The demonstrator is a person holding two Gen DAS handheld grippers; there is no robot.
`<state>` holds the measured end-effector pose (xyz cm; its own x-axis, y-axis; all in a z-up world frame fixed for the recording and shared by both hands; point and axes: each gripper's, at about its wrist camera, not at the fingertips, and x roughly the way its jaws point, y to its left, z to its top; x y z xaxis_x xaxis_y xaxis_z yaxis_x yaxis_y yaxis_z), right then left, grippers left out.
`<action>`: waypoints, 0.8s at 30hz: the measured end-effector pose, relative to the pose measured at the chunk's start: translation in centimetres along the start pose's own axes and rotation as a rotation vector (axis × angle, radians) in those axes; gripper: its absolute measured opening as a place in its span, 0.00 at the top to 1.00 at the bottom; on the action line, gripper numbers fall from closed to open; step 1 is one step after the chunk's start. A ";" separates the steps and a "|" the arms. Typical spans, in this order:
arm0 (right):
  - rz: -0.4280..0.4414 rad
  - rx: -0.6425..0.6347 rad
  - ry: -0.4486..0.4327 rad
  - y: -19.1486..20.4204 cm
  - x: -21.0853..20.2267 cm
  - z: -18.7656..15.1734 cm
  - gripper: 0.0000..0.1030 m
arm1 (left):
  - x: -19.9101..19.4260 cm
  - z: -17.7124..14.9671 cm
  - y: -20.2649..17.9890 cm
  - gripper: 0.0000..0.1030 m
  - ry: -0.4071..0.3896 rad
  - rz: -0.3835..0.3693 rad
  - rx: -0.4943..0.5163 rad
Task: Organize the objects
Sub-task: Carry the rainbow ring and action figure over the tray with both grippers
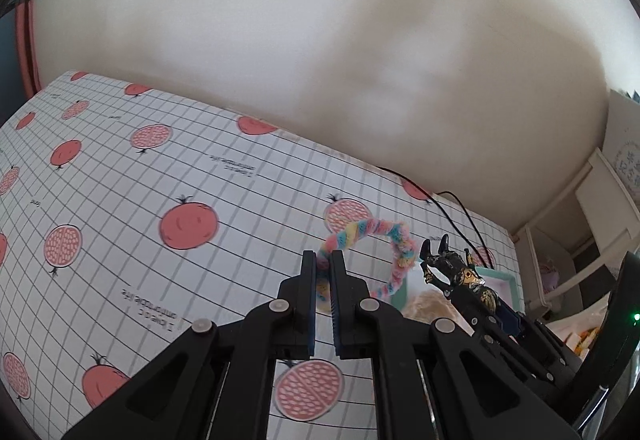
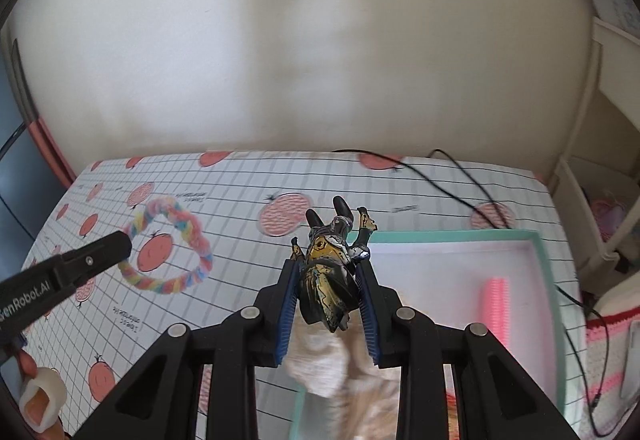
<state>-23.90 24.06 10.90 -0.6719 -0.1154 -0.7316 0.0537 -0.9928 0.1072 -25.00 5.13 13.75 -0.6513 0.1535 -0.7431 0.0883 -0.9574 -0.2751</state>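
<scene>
Reading "Robot.AI" on left gripper (image 2: 124,246).

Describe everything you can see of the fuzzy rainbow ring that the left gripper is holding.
The fuzzy ring is a closed loop of twisted, pipe-cleaner-like plush in pastel pink, yellow, blue and white bands. The left gripper is shut on one side of it, so the rest of the loop hangs free in the air past the fingertips, above the pomegranate-print tablecloth. Only the left gripper's blue finger pads touch it. It hangs to the left of the mint-rimmed tray.
</scene>
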 end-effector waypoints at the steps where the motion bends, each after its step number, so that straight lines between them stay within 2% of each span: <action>1: -0.006 0.008 -0.001 -0.6 -0.1 -0.2 0.70 | 0.1 -0.2 -0.7 0.94 0.003 -0.007 0.008; 15: -0.070 0.141 -0.007 -9.9 -1.9 -3.0 0.70 | 1.4 -4.1 -9.8 0.94 0.059 -0.129 0.144; 24: -0.098 0.208 -0.004 -13.7 -2.7 -4.1 0.70 | 3.0 -6.2 -12.6 0.94 0.096 -0.168 0.193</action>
<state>-19.78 37.80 8.70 -0.6695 -0.0186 -0.7426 -0.1651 -0.9710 0.1732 -23.35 19.22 11.23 -0.5694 0.3276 -0.7540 -0.1659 -0.9441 -0.2848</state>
